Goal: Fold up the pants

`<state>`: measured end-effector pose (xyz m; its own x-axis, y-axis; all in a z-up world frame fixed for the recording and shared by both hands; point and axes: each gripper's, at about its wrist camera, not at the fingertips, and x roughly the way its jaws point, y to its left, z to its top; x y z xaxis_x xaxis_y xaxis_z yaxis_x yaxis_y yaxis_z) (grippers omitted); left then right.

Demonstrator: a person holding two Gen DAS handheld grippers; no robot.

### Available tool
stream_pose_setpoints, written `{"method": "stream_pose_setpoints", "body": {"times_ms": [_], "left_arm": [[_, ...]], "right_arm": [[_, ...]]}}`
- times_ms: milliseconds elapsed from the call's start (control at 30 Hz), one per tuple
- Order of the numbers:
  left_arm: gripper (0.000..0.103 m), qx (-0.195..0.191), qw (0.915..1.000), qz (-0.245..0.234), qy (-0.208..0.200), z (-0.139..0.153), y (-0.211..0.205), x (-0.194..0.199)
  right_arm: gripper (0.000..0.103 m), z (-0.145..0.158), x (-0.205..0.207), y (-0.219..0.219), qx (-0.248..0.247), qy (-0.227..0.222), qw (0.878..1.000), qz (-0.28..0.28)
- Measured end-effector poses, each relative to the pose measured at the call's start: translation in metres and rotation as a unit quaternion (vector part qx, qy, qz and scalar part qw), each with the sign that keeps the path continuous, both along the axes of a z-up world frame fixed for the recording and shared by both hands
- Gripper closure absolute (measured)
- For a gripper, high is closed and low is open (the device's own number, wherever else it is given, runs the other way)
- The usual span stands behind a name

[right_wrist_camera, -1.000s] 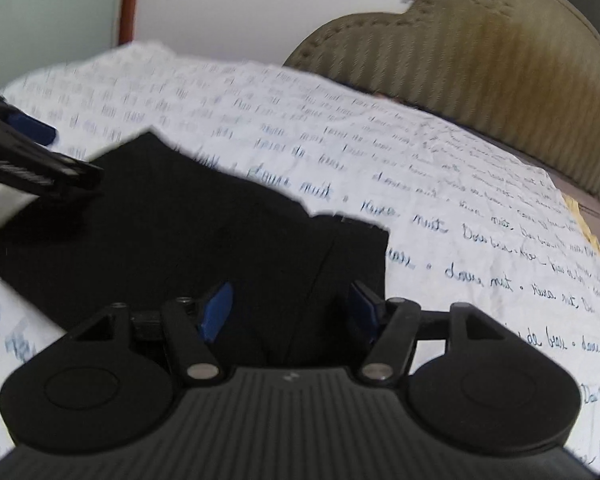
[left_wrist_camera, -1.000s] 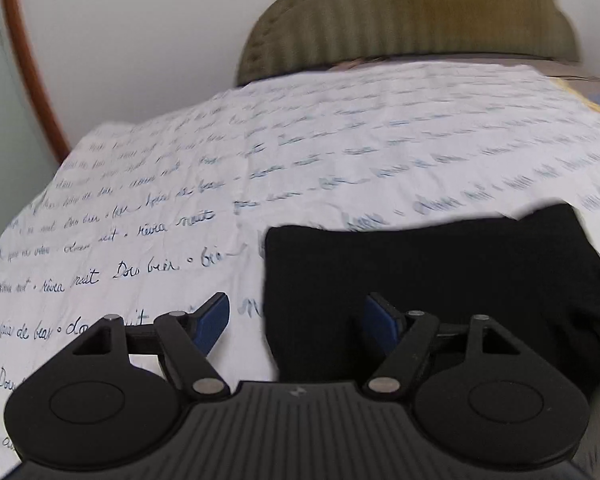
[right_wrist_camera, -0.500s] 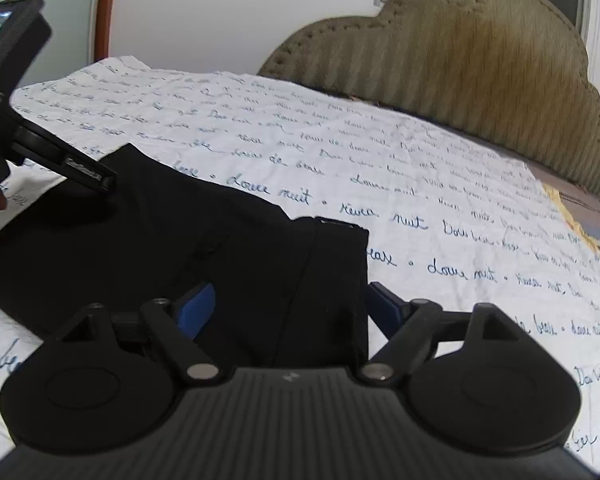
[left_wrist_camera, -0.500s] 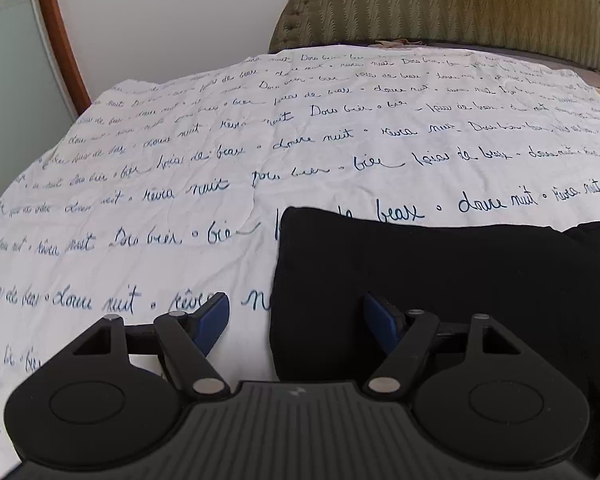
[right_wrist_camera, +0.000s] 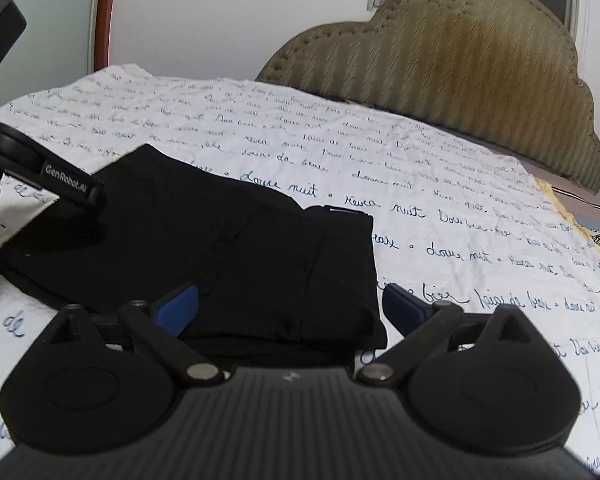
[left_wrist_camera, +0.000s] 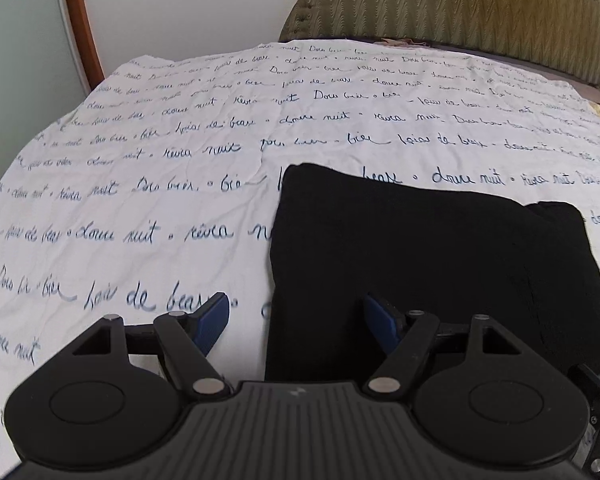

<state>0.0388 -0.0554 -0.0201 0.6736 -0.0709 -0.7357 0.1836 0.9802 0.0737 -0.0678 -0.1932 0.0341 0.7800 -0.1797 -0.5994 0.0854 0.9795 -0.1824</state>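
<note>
Folded black fabric pants (left_wrist_camera: 428,264) lie lower right of the left view, on the white script-printed bedsheet (left_wrist_camera: 180,160). Left gripper (left_wrist_camera: 296,320) and right gripper (right_wrist_camera: 290,306) both gape, empty.

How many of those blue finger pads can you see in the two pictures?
4. The left hand-held gripper has two blue pads, one at each side of its gap. The right hand-held gripper likewise has two. Both hover open by the folded black pants.
</note>
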Motion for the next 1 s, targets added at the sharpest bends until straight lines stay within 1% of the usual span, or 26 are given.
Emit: {"method": "stream_pose_setpoints", "body": {"times_ms": [200, 400, 467, 533, 600, 700, 733, 800, 833, 867, 900, 933, 1000], "left_arm": [[0.029, 0.005, 1.0, 0.006, -0.001, 0.002, 0.006, -0.016], [0.029, 0.006, 0.9999, 0.012, -0.001, 0.008, 0.019, -0.034], [0.029, 0.013, 0.9998, 0.013, -0.009, 0.013, 0.026, -0.043], [0.029, 0.027, 0.9991, 0.022, -0.025, 0.022, 0.036, -0.056], [0.029, 0.033, 0.9983, 0.029, -0.038, 0.038, 0.053, -0.069], [0.029, 0.02, 0.997, 0.027, -0.07, 0.073, 0.085, -0.095], [0.027, 0.018, 0.996, 0.028, -0.083, 0.084, 0.096, -0.102], [0.007, 0.012, 0.9936, 0.027, -0.109, 0.103, 0.115, -0.114], [0.002, 0.006, 0.9924, 0.028, -0.119, 0.108, 0.123, -0.118], [0.0, -0.002, 0.9915, 0.03, -0.127, 0.111, 0.127, -0.121], [0.0, -0.01, 0.9906, 0.029, -0.133, 0.11, 0.128, -0.122], [0.0, -0.015, 0.9907, 0.026, -0.133, 0.105, 0.125, -0.121], [0.0, -0.015, 0.9938, 0.018, -0.109, 0.087, 0.11, -0.115]], "right_arm": [[0.0, 0.01, -0.013, 0.005, 0.013, -0.006, 1.0, 0.008], [0.0, 0.017, -0.028, 0.013, 0.021, -0.01, 1.0, 0.016], [0.0, 0.022, -0.034, 0.014, 0.031, -0.011, 0.999, 0.023], [0.0, 0.029, -0.042, 0.014, 0.048, -0.014, 0.998, 0.028], [0.0, 0.042, -0.051, 0.011, 0.072, -0.015, 0.997, 0.022], [0.0, 0.072, -0.071, 0.002, 0.128, -0.018, 0.991, 0.017], [0.0, 0.085, -0.08, -0.001, 0.151, -0.026, 0.988, 0.02], [0.0, 0.104, -0.096, -0.007, 0.183, -0.052, 0.981, 0.031], [0.0, 0.11, -0.102, -0.009, 0.192, -0.067, 0.978, 0.034], [0.0, 0.113, -0.106, -0.011, 0.196, -0.077, 0.977, 0.03], [0.0, 0.111, -0.105, -0.012, 0.194, -0.084, 0.977, 0.022], [0.0, 0.105, -0.102, -0.012, 0.188, -0.082, 0.979, 0.012], [0.0, 0.085, -0.088, -0.009, 0.172, -0.053, 0.983, -0.022]]}}
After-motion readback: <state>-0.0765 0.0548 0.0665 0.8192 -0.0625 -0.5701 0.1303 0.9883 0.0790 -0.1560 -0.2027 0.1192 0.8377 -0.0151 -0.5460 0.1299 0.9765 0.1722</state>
